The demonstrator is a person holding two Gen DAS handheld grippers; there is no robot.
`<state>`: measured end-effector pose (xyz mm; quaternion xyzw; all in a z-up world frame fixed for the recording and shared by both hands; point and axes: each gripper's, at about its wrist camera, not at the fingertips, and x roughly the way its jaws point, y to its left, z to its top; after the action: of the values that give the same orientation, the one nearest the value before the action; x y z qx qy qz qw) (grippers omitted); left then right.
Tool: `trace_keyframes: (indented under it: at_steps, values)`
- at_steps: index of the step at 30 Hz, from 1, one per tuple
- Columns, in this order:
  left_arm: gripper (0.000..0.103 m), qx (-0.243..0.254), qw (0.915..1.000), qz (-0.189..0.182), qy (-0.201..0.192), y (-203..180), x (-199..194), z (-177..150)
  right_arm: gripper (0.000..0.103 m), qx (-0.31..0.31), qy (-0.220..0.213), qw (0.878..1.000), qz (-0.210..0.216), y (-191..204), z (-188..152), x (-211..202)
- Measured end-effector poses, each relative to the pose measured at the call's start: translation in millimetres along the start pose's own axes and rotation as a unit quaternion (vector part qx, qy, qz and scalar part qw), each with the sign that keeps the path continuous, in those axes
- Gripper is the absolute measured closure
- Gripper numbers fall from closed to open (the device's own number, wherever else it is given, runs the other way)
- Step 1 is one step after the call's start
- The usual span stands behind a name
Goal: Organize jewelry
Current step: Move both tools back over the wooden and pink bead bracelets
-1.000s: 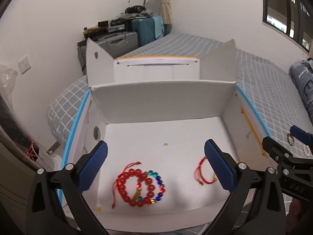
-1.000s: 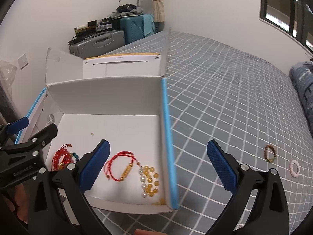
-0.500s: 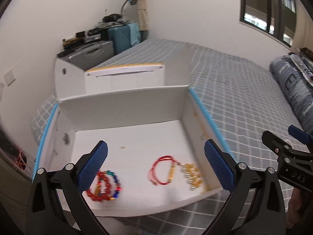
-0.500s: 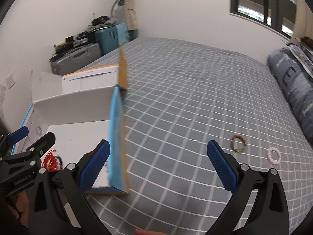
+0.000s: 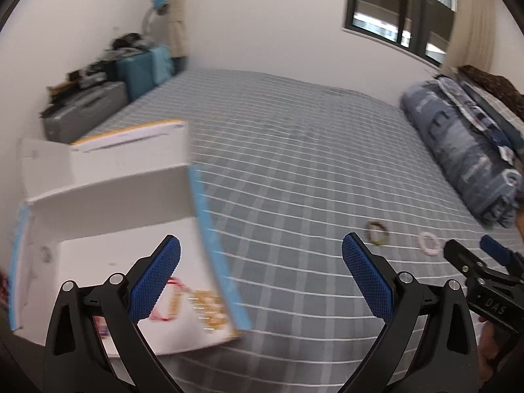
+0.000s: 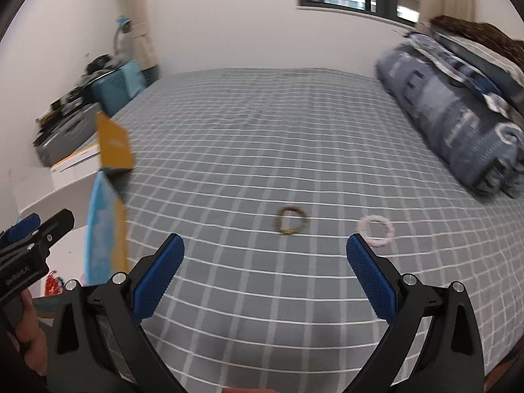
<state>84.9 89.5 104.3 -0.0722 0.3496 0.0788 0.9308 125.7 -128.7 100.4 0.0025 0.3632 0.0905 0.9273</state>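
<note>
bracelets still loose on the bed point(image 6: 249, 124), a brown beaded one point(image 6: 291, 221) and a pink one point(image 6: 376, 230) just beside it, look like the next pick. both the right gripper point(image 6: 264, 273) and left gripper point(image 5: 261, 276) hold their fingers wide apart and empty, so one must descend and close. blur smears the pieces inside the white box point(image 5: 108, 196).

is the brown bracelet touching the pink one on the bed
Apart. The right wrist view shows the brown bracelet and the pink bracelet with a plain strip of grid bedsheet between them.
</note>
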Motion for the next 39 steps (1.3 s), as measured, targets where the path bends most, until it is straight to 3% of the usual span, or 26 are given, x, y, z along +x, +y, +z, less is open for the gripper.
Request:
trace_keyframes:
  at_steps: [9, 12, 17, 23, 29, 39]
  values:
    - [0.006, 0.052, 0.9982, -0.028, 0.010, -68.8, 36.2, 21.5, 0.008, 0.022, 0.008, 0.999, -0.046, -63.8, 8.9, 8.5]
    - [0.006, 0.049, 0.9971, -0.055, 0.016, -86.3, 50.0, 33.5, 0.008, 0.031, 0.012, 0.998, -0.060, -87.4, 13.6, 20.1]
    - [0.006, 0.066, 0.9958, -0.055, 0.030, -125.2, 88.6, 45.2, 0.008, 0.038, 0.029, 0.996, -0.076, -119.0, 14.0, 51.9]
    - [0.006, 0.078, 0.9926, -0.070, 0.061, -157.3, 149.3, 34.9, 0.008, 0.039, 0.061, 0.994, -0.087, -147.6, 15.6, 99.3]
    - [0.006, 0.096, 0.9897, -0.054, 0.091, -170.9, 210.9, 23.8, 0.008, 0.041, 0.086, 0.992, -0.088, -163.1, 18.6, 141.1]
    - [0.006, 0.126, 0.9841, -0.048, 0.116, -190.6, 260.6, 8.3, 0.008, 0.047, 0.114, 0.989, -0.078, -170.2, 11.8, 189.3]
